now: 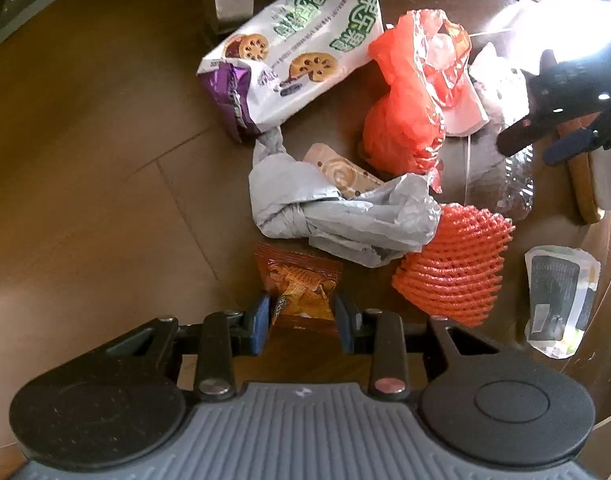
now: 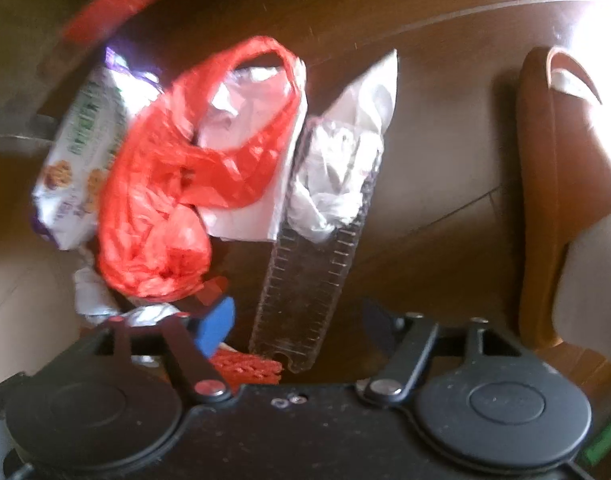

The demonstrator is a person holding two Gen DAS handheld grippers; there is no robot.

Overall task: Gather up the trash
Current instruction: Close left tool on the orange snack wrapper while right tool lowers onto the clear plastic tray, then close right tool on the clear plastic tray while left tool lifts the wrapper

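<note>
Gripper [image 1: 303, 318] on my left hand pinches the small orange snack packet [image 1: 301, 286] at the pile's near edge on the brown wooden floor [image 1: 85, 160]; beyond lie the white biscuit bag [image 1: 293, 48], red plastic bag [image 1: 409, 100] and orange foam net [image 1: 453, 266]. Right gripper [image 2: 301, 326] gapes open over the clear plastic tray [image 2: 309, 280].

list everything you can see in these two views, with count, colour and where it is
biscuit bag: 1, white, green and purple, far left of pile
red plastic bag: 1, red, middle back
grey plastic bag: 1, grey, knotted, pile centre
beige wrapper: 1, beige, tucked behind grey bag
foam fruit net: 1, orange-red, right of grey bag
clear plastic tray: 1, transparent, holding white crumpled paper
dark pouch: 1, black and white, far right
slipper: 1, brown, right on floor
chip packet: 1, orange, between left jaws
left gripper: 1, black, shut on packet
right gripper: 1, black, open
</note>
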